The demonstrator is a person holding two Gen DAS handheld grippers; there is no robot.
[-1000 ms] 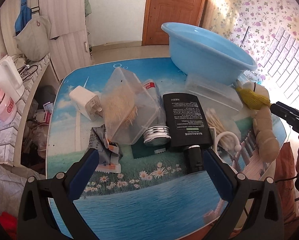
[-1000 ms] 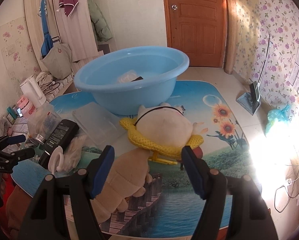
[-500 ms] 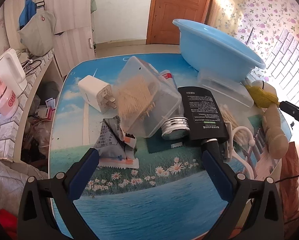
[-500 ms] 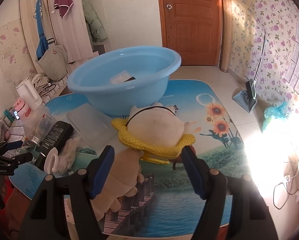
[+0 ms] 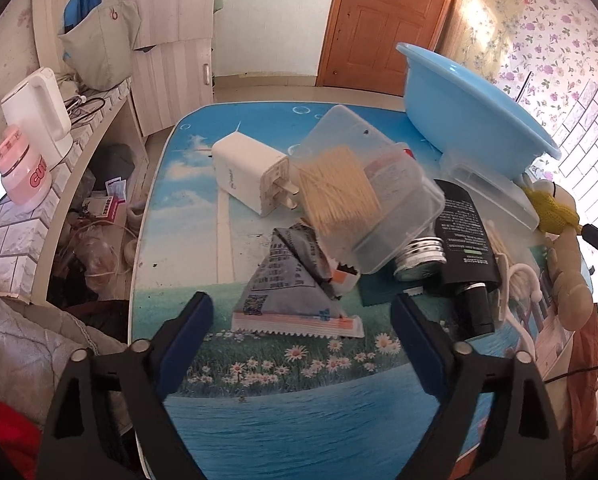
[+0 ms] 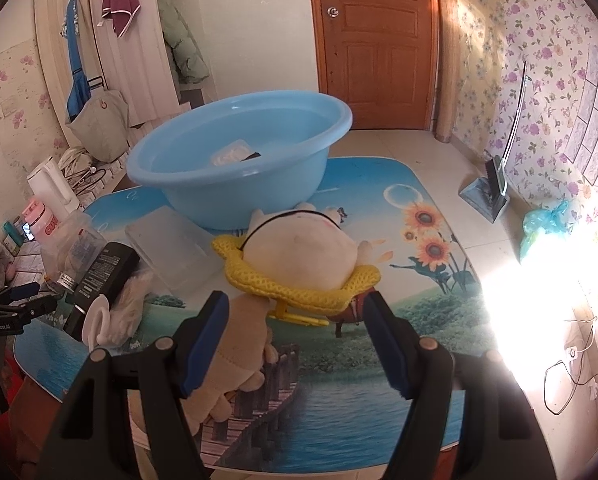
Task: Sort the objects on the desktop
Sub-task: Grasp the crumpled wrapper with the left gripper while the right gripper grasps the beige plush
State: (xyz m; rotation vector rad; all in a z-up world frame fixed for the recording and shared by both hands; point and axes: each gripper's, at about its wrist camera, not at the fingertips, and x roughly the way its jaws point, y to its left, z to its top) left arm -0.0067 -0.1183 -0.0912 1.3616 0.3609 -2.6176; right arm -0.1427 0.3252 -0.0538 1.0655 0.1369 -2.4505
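your left gripper (image 5: 301,322) hangs over the grey triangular foil packet (image 5: 289,288) near the front of the scenery-print table (image 5: 299,420), jaws closing, packet between them but untouched. behind it a clear plastic box of toothpicks (image 5: 359,192) leans on a white plug adapter (image 5: 251,174) and a black tube (image 5: 465,248). your right gripper (image 6: 297,334) stands partly open, gripping nothing, just in front of the cream plush toy with yellow knitted collar (image 6: 299,252); a light blue plastic basin (image 6: 239,156) sits beyond.
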